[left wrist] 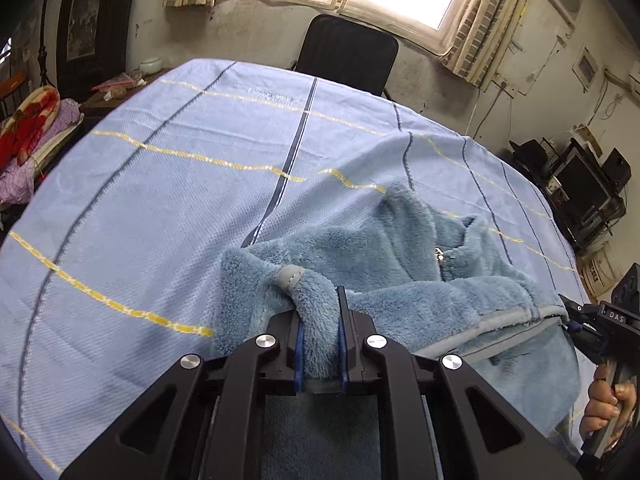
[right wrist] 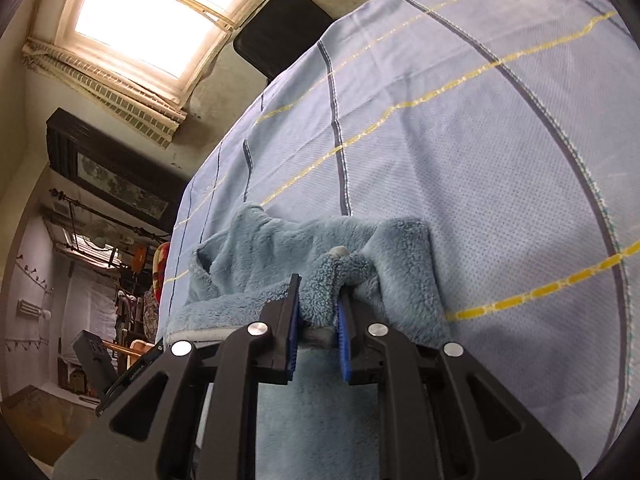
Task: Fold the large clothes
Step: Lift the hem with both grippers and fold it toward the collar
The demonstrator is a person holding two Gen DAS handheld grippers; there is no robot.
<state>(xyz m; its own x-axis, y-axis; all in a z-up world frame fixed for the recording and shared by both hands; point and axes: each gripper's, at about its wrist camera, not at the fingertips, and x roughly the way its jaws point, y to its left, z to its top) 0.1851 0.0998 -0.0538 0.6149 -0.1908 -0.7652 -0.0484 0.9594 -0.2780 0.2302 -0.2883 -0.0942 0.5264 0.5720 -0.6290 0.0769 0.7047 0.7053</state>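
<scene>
**Both grippers pinch a thick fleece at the near edge of the table**

The light-blue fluffy fleece jacket lies bunched at the near edge of a table covered with a pale-blue cloth with yellow and dark stripes, its lower part hanging off toward the person. The left gripper has its blue-padded fingers pressed onto a roll of fleece beside a grey-trimmed cuff. The right gripper likewise pinches a wad of pile, with a grey trim end just beyond its tips.

The fabric looks soft, thick and limp. It will likely sag and drape rather than hold a crease, and the bulk probably compresses in the grip, so a hold may slip. The stitched grey hem and cuffs look like the firmest places to take hold. The small metal zipper pull marks the front opening and may help centre the fold.

Beyond the jacket the cloth is bare. A black chair back stands at the far edge, well apart, and a red floral blanket lies off the table's left side. The main hindrance seems to be the overhang.
</scene>
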